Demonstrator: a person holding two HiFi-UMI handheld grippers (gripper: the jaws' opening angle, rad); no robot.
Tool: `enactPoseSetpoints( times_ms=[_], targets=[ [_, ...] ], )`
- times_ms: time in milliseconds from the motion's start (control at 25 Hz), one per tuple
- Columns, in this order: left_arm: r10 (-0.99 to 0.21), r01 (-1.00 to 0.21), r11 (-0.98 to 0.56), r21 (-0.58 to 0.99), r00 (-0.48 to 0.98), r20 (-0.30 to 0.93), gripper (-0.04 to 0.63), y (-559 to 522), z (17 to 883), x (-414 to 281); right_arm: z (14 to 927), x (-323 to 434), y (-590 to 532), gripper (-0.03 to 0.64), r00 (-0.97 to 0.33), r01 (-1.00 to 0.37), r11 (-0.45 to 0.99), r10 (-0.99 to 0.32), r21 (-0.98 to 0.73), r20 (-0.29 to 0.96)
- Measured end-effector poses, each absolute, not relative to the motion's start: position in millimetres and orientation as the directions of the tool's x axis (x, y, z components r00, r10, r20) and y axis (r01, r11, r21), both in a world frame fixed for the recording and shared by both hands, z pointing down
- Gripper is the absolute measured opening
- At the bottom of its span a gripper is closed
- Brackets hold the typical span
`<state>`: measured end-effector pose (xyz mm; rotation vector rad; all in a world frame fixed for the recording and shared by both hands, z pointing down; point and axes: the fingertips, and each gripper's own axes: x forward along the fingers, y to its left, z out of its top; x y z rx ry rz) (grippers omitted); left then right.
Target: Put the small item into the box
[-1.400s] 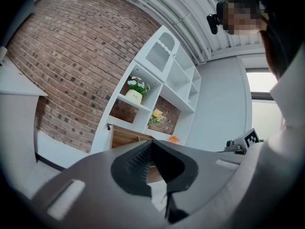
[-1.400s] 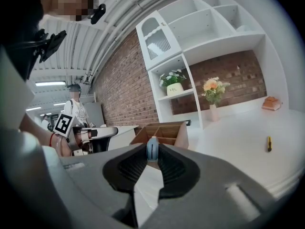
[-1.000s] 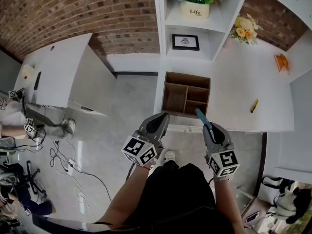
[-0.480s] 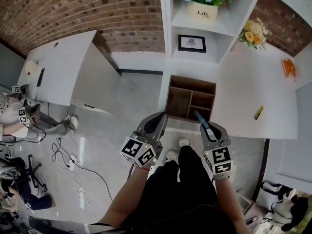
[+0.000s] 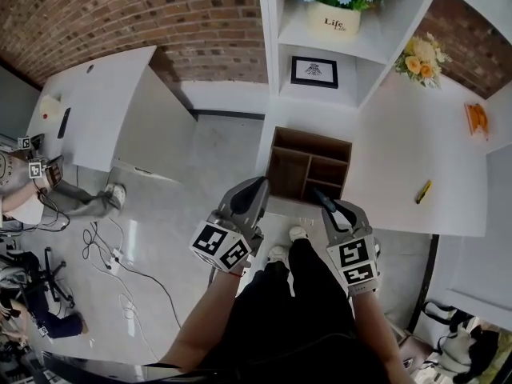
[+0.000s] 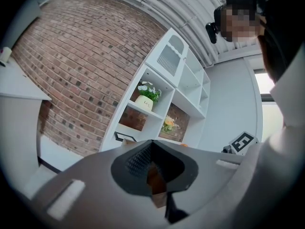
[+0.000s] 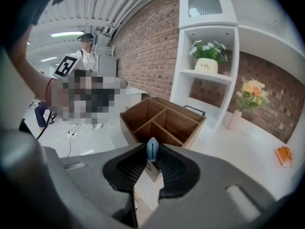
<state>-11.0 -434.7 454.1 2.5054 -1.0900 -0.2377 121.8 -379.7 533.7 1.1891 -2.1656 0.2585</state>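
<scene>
Down at the person's front, above the black trousers and a pale shoe, two grippers are held side by side and point toward 12 o'clock. The left gripper has its jaws brought together with nothing between them; its own view shows only a sliver of brown wood past the tips. At its 3 o'clock, the right gripper is clamped on the small item, a slim blue piece that stands up between the dark ribbed pads and pokes out beyond them. The item's tip sits at the near rim of the box; I can't tell whether it is over the rim or just short of it, and it isn't down in any compartment. The box is open-topped wood, split into one long bay on the 9 o'clock side and smaller bays on the 3 o'clock side, and it rests at the near corner of a white table. Farther along the table, toward 2 o'clock, lies a small yellow thing. Beyond the box, at 12 o'clock, a white shelf unit holds a framed picture and, above it, a flower pot, with brick wall behind.
</scene>
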Motion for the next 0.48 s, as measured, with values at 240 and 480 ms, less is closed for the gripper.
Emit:
enactPoseSetpoints(
  times_ms=[240, 480],
  targets=[
    [-0.737, -0.676, -0.605, 0.420, 0.675, 0.026, 0.002, -435, 462, -8, 541, 124, -385, 0.072, -0.391, -0.799, 0.590, -0.659, 0.119, 0.642],
    [-0.743, -0.685, -0.595, 0.420, 0.669, 0.039, 0.002, -436, 466, -7, 545, 126, -385, 0.074, -0.388, -0.786, 0.603, -0.650, 0.134, 0.654]
  ],
)
